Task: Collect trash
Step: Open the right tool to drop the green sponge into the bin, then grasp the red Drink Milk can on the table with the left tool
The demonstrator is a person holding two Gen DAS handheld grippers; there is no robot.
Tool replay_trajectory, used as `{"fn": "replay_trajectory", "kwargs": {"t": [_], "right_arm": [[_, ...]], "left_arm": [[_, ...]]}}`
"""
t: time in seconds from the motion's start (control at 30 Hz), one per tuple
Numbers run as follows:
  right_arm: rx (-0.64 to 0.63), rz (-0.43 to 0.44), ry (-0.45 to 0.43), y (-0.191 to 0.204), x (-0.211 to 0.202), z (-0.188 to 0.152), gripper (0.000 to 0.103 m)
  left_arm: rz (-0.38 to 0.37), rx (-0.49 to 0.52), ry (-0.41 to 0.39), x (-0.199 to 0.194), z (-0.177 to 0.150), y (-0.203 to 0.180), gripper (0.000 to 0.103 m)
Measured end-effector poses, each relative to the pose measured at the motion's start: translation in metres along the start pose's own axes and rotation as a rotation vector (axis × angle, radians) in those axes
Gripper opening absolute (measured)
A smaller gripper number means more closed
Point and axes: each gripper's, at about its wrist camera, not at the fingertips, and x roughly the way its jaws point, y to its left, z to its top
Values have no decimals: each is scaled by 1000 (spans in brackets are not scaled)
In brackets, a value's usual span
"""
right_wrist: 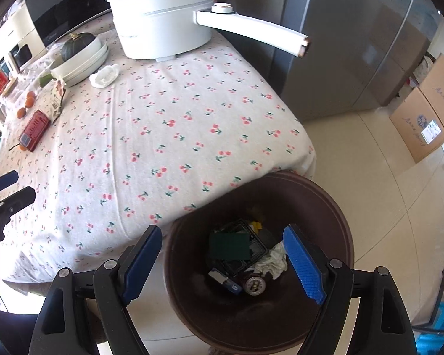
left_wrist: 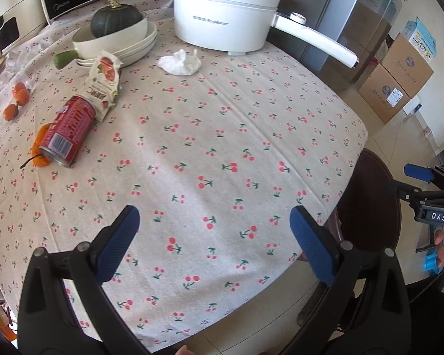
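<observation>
Both grippers are empty with fingers spread apart — the right gripper (right_wrist: 223,261) over the brown trash bin (right_wrist: 334,201) beside the counter (right_wrist: 168,148), the left gripper (left_wrist: 214,242) facing the red can (left_wrist: 65,131), snack wrapper (left_wrist: 105,84) and crumpled tissue (left_wrist: 180,62) left to collect.

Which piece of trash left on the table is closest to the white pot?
The crumpled white tissue, just in front of the pot; the red can and snack wrapper lie farther off.

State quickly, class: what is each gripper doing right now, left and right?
Left gripper: jaws open, holding nothing, above the cherry-print tablecloth.
Right gripper: jaws open, holding nothing, above the round brown bin.
</observation>
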Motion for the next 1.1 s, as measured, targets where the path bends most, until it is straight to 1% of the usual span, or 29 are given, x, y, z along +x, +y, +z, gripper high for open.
{"fn": "replay_trajectory", "kwargs": {"t": [0.17,0.33,0.47,0.6,0.67,0.77,0.83,0.93,0.97,1.1], "right_arm": [[-45,27,-7,36,3,13,86],[-81,53,-3,68,11,26,86],[-109,63,-12,87,18,37,86],[-129,56,-3,96,27,43,86],[-132,51,3,97,31,45,86],[-138,41,7,96,34,48,86],[-138,36,6,94,34,49,86],[-129,37,8,92,36,50,86],[-127,38,10,92,36,51,86],[-127,36,11,93,37,52,86]], "left_arm": [[41,-65,-11,-9,-4,44,101],[114,-75,-24,-11,-6,79,101],[178,-87,-39,-5,7,110,101],[285,-43,-43,9,28,133,101],[300,-22,-40,18,37,141,98],[274,7,-28,31,50,145,91],[259,34,-17,40,58,142,84],[264,42,4,55,68,139,79],[264,36,14,60,70,139,76],[264,-4,65,77,69,145,58]]}}
